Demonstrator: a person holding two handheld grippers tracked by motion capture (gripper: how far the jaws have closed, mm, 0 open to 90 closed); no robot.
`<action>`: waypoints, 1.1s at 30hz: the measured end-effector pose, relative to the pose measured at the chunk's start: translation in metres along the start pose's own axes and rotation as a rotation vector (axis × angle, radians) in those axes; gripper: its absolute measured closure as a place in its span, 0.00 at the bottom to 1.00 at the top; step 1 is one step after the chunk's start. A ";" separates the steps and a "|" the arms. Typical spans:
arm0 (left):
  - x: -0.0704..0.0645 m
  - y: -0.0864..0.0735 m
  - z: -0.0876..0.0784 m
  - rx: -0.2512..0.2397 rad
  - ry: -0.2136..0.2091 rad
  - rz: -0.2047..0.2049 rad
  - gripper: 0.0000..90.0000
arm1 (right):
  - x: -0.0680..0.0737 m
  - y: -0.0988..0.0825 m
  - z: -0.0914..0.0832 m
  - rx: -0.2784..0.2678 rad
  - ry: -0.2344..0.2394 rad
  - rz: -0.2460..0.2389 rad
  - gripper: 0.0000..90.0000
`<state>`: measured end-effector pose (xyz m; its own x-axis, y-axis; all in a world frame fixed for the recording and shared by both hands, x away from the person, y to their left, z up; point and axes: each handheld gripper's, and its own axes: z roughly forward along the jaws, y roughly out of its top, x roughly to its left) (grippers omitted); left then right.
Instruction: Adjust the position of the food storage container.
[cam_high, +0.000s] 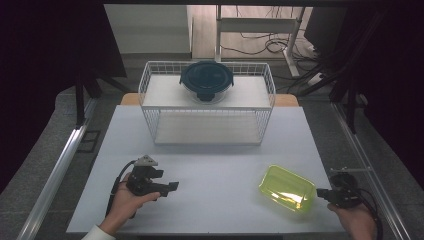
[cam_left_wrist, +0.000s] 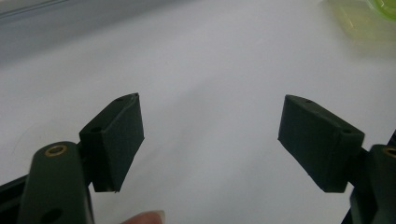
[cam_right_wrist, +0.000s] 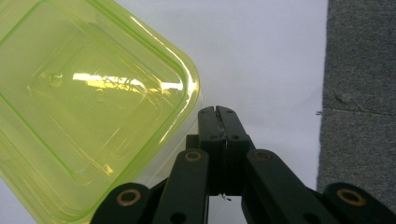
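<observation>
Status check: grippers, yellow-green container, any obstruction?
Left gripper open, empty. Right gripper shut, empty, beside yellow-green container on table. Nothing in the way.

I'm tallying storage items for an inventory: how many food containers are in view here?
2. A yellow-green container lies on the table near the right hand-held gripper. A round container with a dark lid sits on the wire rack's top shelf. None seems hidden.

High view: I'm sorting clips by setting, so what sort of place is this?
Probably a lab or recording workspace, not a home: a white table boxed in by dark curtains, metal rails along its sides, and loose cables around a desk frame behind.
</observation>
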<state>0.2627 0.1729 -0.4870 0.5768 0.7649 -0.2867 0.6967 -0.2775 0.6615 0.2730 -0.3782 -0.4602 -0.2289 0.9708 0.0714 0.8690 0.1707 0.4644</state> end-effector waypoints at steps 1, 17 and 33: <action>0.000 0.000 0.000 0.000 0.000 0.000 0.24 | 0.002 0.001 0.001 0.001 0.002 -0.002 0.99; 0.001 0.000 -0.001 0.001 0.002 -0.001 0.24 | 0.051 0.020 0.024 0.046 0.055 -0.109 0.99; 0.004 0.000 -0.002 0.001 0.004 -0.004 0.24 | 0.103 0.049 0.048 0.063 0.099 -0.232 0.99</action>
<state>0.2635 0.1771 -0.4866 0.5723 0.7685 -0.2862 0.6994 -0.2752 0.6596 0.3128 -0.2613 -0.4728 -0.4644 0.8838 0.0572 0.8131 0.3998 0.4231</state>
